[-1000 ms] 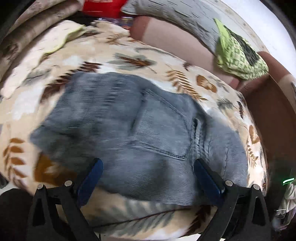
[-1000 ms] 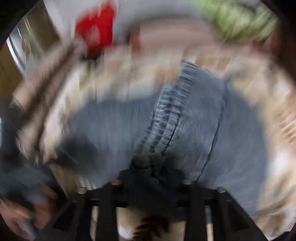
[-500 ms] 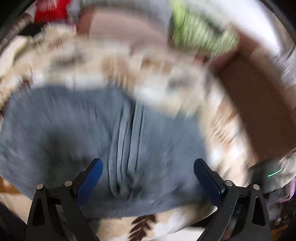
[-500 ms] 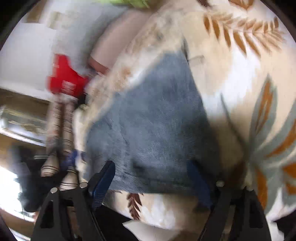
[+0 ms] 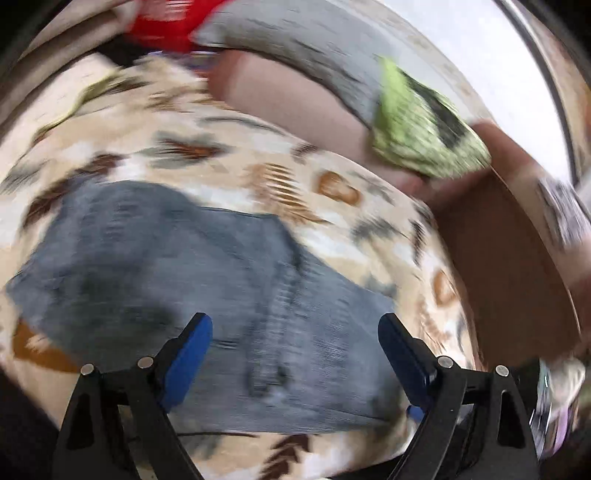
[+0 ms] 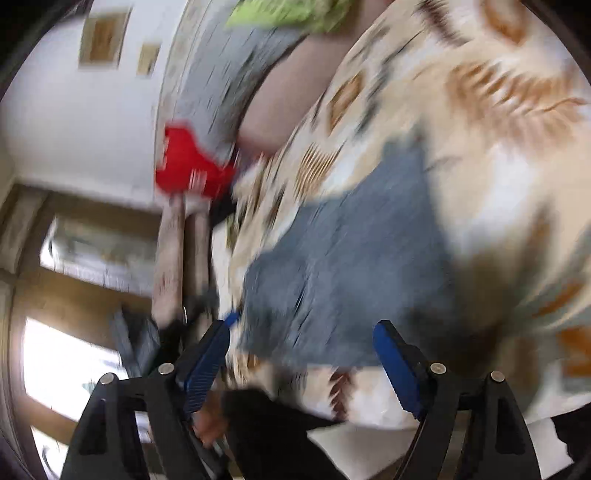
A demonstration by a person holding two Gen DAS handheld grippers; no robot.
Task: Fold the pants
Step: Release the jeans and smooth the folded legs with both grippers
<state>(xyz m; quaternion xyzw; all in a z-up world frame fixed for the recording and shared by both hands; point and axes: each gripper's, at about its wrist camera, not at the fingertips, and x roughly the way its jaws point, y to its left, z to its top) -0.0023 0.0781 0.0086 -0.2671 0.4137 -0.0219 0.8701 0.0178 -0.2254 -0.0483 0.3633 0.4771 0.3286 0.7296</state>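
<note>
Bedding first: a cream blanket [image 5: 280,177] printed with brown and grey leaves covers the sofa, its front edge dropping away just under my two grippers. Item one, the grey pants [image 5: 192,273], folded into a compact slab, lies flat on the blanket toward the near edge; bare blanket surrounds it on the far and right sides in the left wrist view. Item two, a brown sofa backrest [image 5: 295,107], bounds the far side, with a grey cushion [image 5: 295,48] on it and a green patterned cloth [image 5: 417,136] draped at its right end. Item three, a red object [image 5: 166,26] at the far left; white marks show on it in the right wrist view, but I cannot read them through the blur. Left gripper [image 5: 295,350]: jaws wide apart above the pants, nothing between the pads; they have just been closing a little. Right gripper [image 6: 301,354]: jaws also spread, empty, over the pants' near corner; a second ago they were pinched on the bunched waistband and have since been opening, and the fabric is now released. Against the earlier frames, the pants show a smooth folded face where the back pocket lay exposed. Both views are motion-blurred. White wall [image 6: 74,122] and a bright window [image 6: 55,354] lie off the sofa's left end.
</note>
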